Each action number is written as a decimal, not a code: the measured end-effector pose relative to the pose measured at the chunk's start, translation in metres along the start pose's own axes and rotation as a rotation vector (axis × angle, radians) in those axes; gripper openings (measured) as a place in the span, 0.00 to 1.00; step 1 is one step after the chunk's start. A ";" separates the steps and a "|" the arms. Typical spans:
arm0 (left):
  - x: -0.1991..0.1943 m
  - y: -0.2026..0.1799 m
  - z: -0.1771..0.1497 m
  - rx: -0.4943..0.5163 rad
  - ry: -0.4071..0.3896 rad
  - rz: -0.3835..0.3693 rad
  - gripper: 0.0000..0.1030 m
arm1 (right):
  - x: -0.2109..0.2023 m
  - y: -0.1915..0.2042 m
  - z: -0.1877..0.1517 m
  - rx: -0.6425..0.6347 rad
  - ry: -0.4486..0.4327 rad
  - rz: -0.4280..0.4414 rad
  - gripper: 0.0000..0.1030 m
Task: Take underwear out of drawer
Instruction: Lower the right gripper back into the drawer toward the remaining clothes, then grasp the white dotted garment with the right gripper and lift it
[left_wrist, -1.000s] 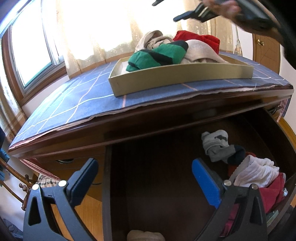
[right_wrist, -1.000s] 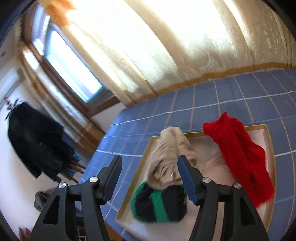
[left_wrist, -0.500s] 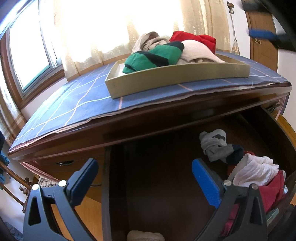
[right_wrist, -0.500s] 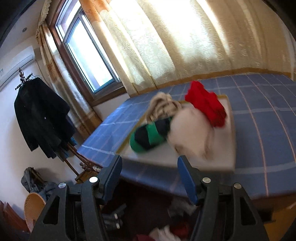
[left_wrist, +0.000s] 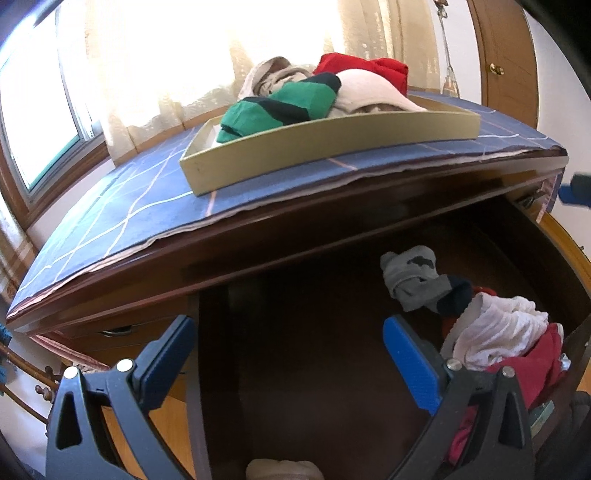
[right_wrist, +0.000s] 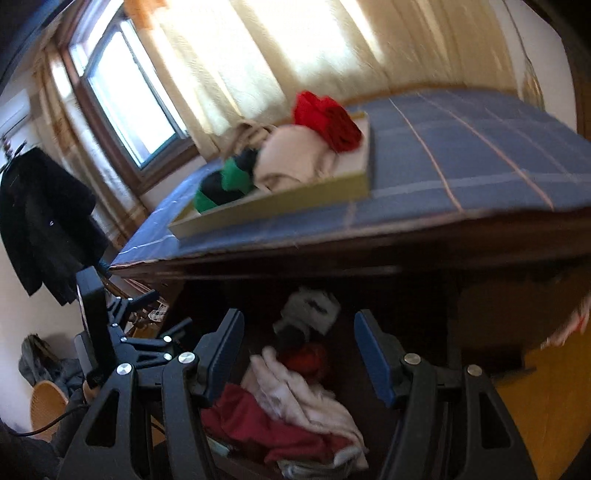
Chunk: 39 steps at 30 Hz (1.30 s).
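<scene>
Since the earlier frames: right gripper swung off the tray and down to the open drawer; left-wrist view nearly unchanged, right tool gone from its top edge.

Left wrist view. Dark wooden dresser top across the middle, covered by a blue checked cloth. Bright curtained window upper left, wooden door upper right. One shallow beige tray on the cloth, upper centre, heaped with four garments: green-and-black, beige, cream, red. Drawer open below, floor mostly bare. Underwear bunched at lower right of the drawer: one grey-and-navy piece, one white, red beneath. Pale bundle at bottom edge, partly cut off. Left gripper at the bottom, jaws wide apart, nothing between them, touching nothing.

Right wrist view, blurred. Same cloth and tray in upper half, window upper left, dark coat hanging at left. Drawer in lower half; underwear heaped at lower centre: grey-white piece, small red one, white, dark red. Right gripper jaws roughly half open, empty, poised above the heap, not touching. Left tool visible at lower left.
</scene>
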<state>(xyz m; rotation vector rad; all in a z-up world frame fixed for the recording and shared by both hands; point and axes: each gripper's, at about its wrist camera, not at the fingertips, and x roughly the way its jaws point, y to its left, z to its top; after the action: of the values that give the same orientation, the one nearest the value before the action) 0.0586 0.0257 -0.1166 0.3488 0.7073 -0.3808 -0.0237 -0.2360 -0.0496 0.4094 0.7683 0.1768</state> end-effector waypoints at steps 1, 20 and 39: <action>0.000 0.000 0.000 0.001 0.000 0.000 1.00 | 0.000 -0.005 -0.003 0.011 0.009 -0.003 0.63; -0.014 -0.009 -0.003 0.069 -0.066 -0.089 1.00 | 0.017 -0.024 -0.027 0.091 0.102 0.000 0.63; -0.004 -0.010 0.002 0.039 -0.008 -0.172 1.00 | 0.090 0.011 -0.049 -0.070 0.400 0.071 0.63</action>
<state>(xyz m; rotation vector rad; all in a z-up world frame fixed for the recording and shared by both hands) 0.0525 0.0168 -0.1142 0.3246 0.7252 -0.5592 0.0057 -0.1844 -0.1342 0.3386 1.1380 0.3575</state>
